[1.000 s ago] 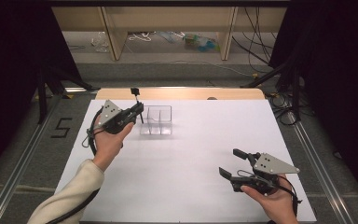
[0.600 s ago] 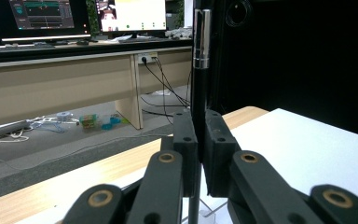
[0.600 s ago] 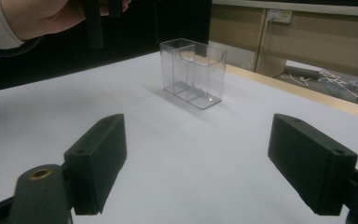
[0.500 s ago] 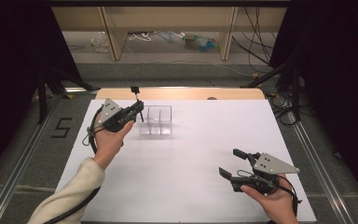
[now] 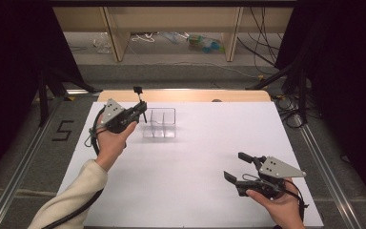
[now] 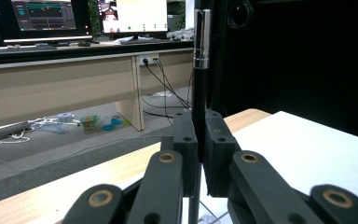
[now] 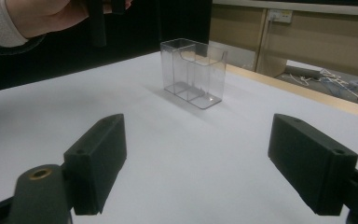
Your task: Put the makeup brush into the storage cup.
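Left tongs (image 5: 143, 110) clamp a pen (image 6: 200, 70) beside the clear box (image 5: 159, 123); right tongs (image 5: 240, 168) gape wide, nothing between; nothing has moved.

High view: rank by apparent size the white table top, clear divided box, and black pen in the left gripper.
1. white table top, by far the largest.
2. clear divided box.
3. black pen, thin, held upright in the left gripper; partly hidden by the jaws, so its full length is unsure.
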`<state>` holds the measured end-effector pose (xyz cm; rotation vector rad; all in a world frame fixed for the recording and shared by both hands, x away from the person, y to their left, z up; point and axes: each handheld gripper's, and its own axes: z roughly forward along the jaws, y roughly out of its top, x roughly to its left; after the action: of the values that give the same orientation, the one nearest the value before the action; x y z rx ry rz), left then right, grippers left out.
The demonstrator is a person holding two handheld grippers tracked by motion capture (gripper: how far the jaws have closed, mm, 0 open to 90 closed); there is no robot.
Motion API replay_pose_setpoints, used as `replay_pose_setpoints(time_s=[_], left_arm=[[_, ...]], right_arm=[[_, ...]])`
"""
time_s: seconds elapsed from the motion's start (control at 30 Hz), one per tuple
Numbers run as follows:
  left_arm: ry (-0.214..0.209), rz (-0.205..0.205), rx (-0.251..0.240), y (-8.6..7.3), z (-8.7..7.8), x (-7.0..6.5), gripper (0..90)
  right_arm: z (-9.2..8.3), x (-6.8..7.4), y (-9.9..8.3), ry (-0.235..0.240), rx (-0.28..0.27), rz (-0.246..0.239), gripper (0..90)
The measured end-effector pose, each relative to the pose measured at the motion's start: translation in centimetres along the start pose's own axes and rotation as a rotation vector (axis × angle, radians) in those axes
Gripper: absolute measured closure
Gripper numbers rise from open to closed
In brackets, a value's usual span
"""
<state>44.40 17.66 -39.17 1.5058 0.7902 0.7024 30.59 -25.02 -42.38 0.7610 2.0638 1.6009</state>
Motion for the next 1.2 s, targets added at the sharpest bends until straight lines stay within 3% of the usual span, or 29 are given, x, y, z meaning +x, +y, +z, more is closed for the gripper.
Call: replay_pose_setpoints(time_s=[0.6,0.67,0.7,0.73,0.97,1.1,1.13,1.2], left_arm=[[0.006,-0.004,-0.005,0.1,0.35,0.28,85.0],[0.006,-0.019,-0.007,0.09,0.42,0.27,85.0],[0.006,-0.018,-0.008,0.1,0.44,0.3,85.0],[0.006,-0.015,-0.008,0.11,0.45,0.33,85.0],[0.008,-0.014,-0.008,0.2,0.58,0.39,85.0],[0.008,-0.017,-0.009,0.23,0.67,0.38,85.0],[0.008,-0.017,-0.009,0.23,0.71,0.38,85.0],[0.008,-0.013,-0.009,0.24,0.74,0.4,85.0]], right_arm=[[-0.02,0.0,0.0,0.0,0.0,0.002,20.5],[0.04,0.0,-0.02,-0.001,-0.004,0.003,20.4],[-0.02,0.12,-0.02,0.006,0.009,0.025,20.4],[0.02,0.01,-0.02,-0.003,-0.003,0.004,20.4],[0.03,0.02,-0.02,-0.002,-0.003,0.004,20.4],[-0.02,0.2,-0.04,0.011,0.013,0.036,20.4],[0.04,-0.02,-0.02,-0.003,-0.007,0.001,20.4],[0.04,0.0,-0.02,-0.001,-0.004,0.003,20.4]])
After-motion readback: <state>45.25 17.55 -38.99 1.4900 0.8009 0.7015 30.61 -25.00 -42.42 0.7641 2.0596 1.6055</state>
